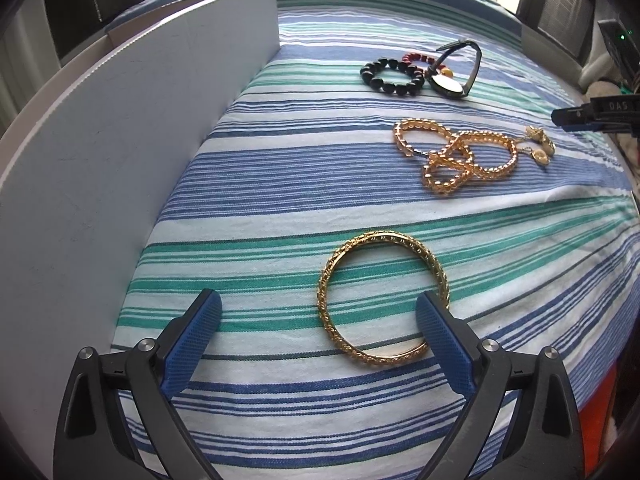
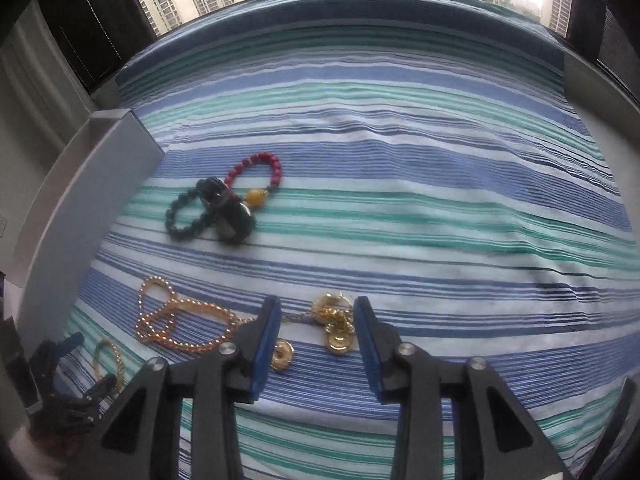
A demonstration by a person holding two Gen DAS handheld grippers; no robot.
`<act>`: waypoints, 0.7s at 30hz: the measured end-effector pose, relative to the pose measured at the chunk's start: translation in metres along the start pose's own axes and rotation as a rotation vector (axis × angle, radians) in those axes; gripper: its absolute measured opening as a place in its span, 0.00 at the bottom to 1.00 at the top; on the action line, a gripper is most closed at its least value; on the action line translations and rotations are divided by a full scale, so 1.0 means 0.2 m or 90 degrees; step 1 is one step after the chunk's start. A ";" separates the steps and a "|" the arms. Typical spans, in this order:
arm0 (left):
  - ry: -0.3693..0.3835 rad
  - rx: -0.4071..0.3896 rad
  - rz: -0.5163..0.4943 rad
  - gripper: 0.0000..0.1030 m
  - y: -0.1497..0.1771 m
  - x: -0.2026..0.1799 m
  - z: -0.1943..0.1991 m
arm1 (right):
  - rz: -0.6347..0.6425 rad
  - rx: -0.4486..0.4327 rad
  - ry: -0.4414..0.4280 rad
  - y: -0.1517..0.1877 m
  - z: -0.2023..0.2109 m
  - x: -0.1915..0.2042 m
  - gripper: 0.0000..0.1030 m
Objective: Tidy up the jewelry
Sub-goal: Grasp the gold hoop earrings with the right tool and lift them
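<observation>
Left wrist view: left gripper [image 1: 318, 312] fingers wide apart, nothing clamped. Gold bangle [image 1: 383, 298] lies flat on the striped cloth [image 1: 280, 184]; the right finger [image 1: 442, 344] overlaps the bangle's right rim, can't tell if touching. White box wall [image 1: 132, 128] stands on the left side. Further out: gold bead chain [image 1: 456, 156] in loops w/ gold pendants [image 1: 542, 146] at its right end; behind it the black bead bracelet [image 1: 390, 74], red bead bracelet [image 1: 414, 58] and black watch [image 1: 454, 76] bunched together, touching. Tip of the right gripper [image 1: 576, 114] shows at the right edge, near the pendants.

Right wrist view: right gripper [image 2: 316, 320] fingers partly apart, not clamped on anything. Gold pendants [image 2: 336, 320] sit between the fingertips, nearer the right finger [image 2: 370, 344]; one gold disc [image 2: 282, 354] just beside the left finger [image 2: 264, 340]. Chain [image 2: 180, 322] trails off to the left. Black bracelet [image 2: 182, 216], watch [image 2: 232, 216] and red bracelet [image 2: 256, 172] w/ a yellow bead [image 2: 258, 197] further out. Bangle [image 2: 108, 360] and left gripper [image 2: 72, 364] at lower left. Frame a bit blurred.
</observation>
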State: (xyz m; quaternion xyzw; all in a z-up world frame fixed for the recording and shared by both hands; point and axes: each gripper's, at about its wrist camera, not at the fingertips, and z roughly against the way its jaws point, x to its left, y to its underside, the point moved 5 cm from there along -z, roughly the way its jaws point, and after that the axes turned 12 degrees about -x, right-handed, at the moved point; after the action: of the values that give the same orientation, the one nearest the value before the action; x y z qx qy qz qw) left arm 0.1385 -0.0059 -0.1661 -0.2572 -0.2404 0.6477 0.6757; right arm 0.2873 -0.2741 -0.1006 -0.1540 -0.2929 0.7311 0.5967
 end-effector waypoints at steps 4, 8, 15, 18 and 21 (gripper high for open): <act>-0.004 -0.001 0.000 0.95 0.00 0.00 0.00 | 0.029 0.000 0.016 0.10 -0.10 -0.03 0.37; -0.003 0.000 -0.001 0.95 0.00 0.00 0.00 | 0.129 -0.022 0.041 0.12 -0.16 0.04 0.37; 0.000 0.008 0.002 0.95 0.01 0.01 0.02 | 0.094 -0.060 0.030 0.10 -0.07 0.02 0.24; 0.000 0.009 0.003 0.95 0.01 0.01 0.01 | 0.056 -0.108 -0.012 0.03 0.10 0.06 0.24; 0.001 0.010 0.005 0.95 0.01 0.01 0.02 | 0.048 -0.164 -0.047 -0.06 0.30 0.15 0.24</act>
State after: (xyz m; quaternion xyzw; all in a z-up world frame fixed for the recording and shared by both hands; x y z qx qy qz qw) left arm 0.1350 -0.0029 -0.1650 -0.2531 -0.2340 0.6521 0.6753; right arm 0.2550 -0.2594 -0.0422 -0.2129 -0.4001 0.7145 0.5330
